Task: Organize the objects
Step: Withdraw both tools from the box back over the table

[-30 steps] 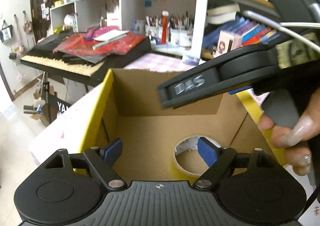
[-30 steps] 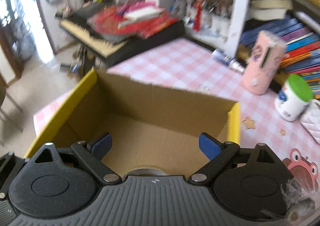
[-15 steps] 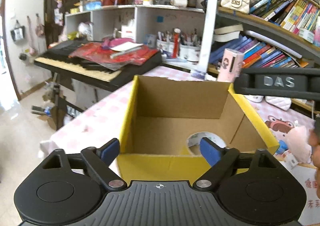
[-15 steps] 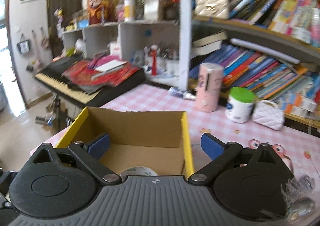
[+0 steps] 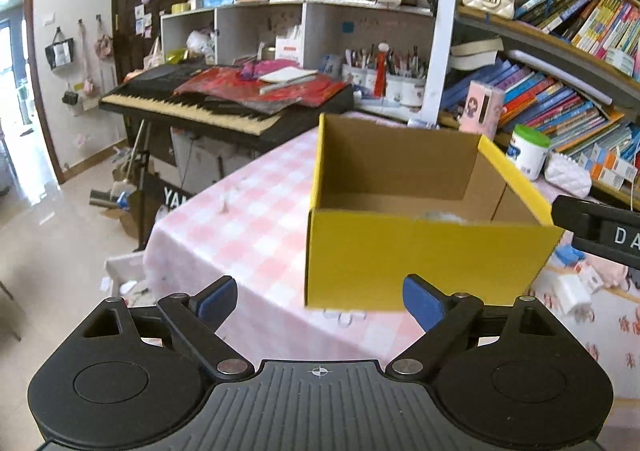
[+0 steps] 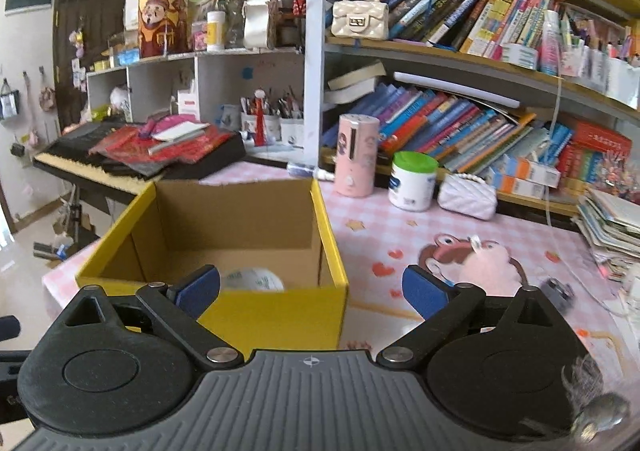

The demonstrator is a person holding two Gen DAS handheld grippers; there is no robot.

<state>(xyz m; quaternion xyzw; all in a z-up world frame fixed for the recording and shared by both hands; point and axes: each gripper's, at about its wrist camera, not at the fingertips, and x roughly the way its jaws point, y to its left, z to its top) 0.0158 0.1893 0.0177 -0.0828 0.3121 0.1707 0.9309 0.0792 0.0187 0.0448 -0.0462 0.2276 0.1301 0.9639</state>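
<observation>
Box (image 6: 256,315): yellow, open top, sitting on the pink table (image 6: 400,235)
Tape (image 6: 252,280): inside the box
Left gripper (image 5: 320,301): spread wide, empty
Right gripper (image 6: 310,287): spread wide too, empty

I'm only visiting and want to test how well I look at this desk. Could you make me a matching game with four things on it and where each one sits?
Things:
1. roll of tape
2. pink canister
3. green-lidded jar
4. cream pearl-handled purse

Places:
A. up on a bookshelf, in front of leaning books
B. on the checked cloth, between the canister and a white quilted pouch
C. inside the yellow box
D. upright on the table, just right of the white shelf post

Pairs: 1-C, 2-D, 3-B, 4-A
</observation>
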